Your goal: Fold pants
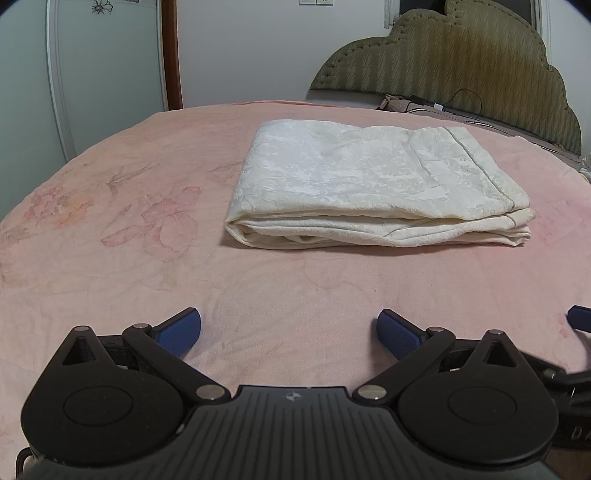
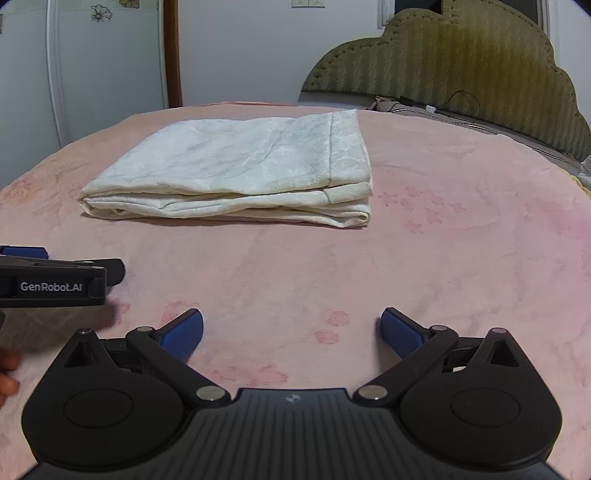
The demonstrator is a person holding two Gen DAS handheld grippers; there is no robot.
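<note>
Both black, blue-padded tools, left tool (image 1: 289, 334) and right tool (image 2: 291, 334), gape wide over the pink floral bed (image 1: 295, 288); folded cream pants (image 1: 373, 192) lie toward its olive padded headboard (image 1: 461, 70).

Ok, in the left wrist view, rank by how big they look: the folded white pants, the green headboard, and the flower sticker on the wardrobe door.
1. Folded white pants
2. Green headboard, close behind; it stands farther off, so this ranking says nothing of true size
3. Flower sticker, far smallest

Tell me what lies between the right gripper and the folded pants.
Nothing but bare pink bedspread separates the open right gripper from the folded cream pants; the right wrist view shows it.
</note>
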